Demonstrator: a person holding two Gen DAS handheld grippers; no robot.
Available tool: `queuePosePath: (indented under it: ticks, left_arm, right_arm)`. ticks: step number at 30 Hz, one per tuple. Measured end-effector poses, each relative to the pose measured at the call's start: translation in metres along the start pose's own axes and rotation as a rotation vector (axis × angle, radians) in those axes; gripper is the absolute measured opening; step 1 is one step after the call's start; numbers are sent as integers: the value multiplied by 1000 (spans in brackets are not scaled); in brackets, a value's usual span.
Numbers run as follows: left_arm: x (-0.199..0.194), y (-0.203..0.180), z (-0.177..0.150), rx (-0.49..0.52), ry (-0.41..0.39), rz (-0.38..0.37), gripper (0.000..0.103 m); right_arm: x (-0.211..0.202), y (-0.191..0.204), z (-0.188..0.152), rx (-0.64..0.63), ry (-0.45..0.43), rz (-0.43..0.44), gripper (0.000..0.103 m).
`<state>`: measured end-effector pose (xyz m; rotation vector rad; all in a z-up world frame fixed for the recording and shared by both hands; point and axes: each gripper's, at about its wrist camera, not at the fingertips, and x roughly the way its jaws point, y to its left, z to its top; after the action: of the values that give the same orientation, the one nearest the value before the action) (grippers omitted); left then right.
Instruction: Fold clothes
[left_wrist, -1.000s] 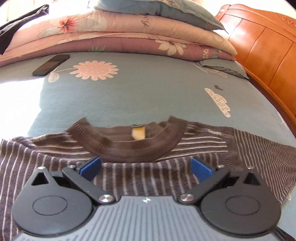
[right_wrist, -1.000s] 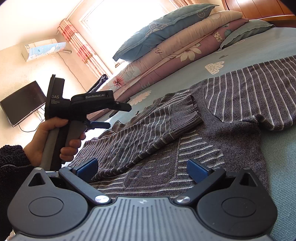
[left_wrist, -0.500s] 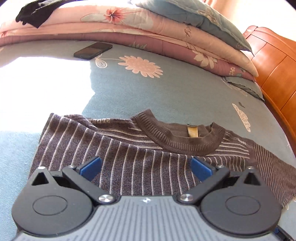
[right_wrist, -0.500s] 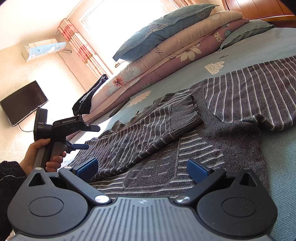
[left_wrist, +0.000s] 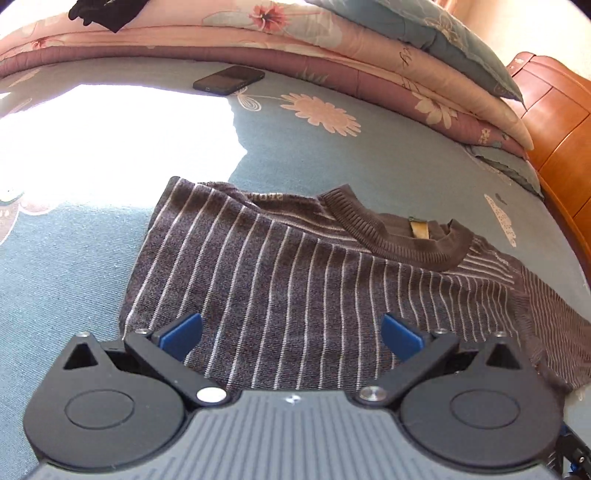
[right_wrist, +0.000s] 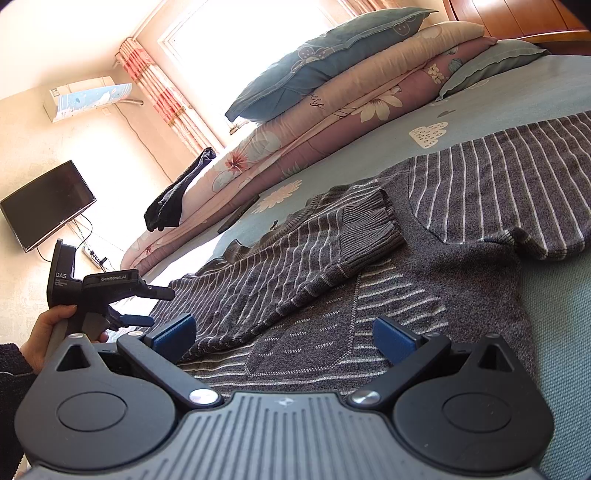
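The striped sweater (right_wrist: 424, 266) lies spread on the blue bedsheet (left_wrist: 66, 266), one sleeve (right_wrist: 314, 254) crossed over its chest with the cuff near the middle, the other sleeve stretched out flat to the far side. So it's partway folded, I'd say: that outstretched sleeve and the body look left to do. Left gripper (left_wrist: 291, 334) hangs wide and empty over the shoulder; right gripper (right_wrist: 284, 336) gapes wide too, holding nothing, above the hem.

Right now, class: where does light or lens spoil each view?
Left wrist view: a sunlit patch on the bed is blown out to white, and the fisheye bows the quilts. Right wrist view: the window glares, and the sweater stays sharp.
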<state>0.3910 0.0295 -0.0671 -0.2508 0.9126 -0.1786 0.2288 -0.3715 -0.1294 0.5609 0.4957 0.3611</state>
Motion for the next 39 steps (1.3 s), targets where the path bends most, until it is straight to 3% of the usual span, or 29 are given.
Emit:
queuePosePath:
  ticks: [4,10,23,27,33,39]
  left_arm:
    - [-6,2,-12,-28,32,-92,102]
    - [-1,-10,-39,43,50,-38,102]
    - [-18,-13,-55,16,78,-144,102]
    - [-38,1,-44,-38,-19,-116,102]
    - [-31,33,-54,-102,23,-19,102]
    - [-45,37,-46,-126,-63,-35,102]
  right_arm:
    - [0,0,0,0,0,-1,103]
    - [0,0,1,0,0,0,103]
    - [1,0,0,-2,0,-3,103]
    - [1,0,0,-2,0,-3,103]
    - [1,0,0,-2,0,-3,103]
    - [1,0,0,-2,0,-3,103]
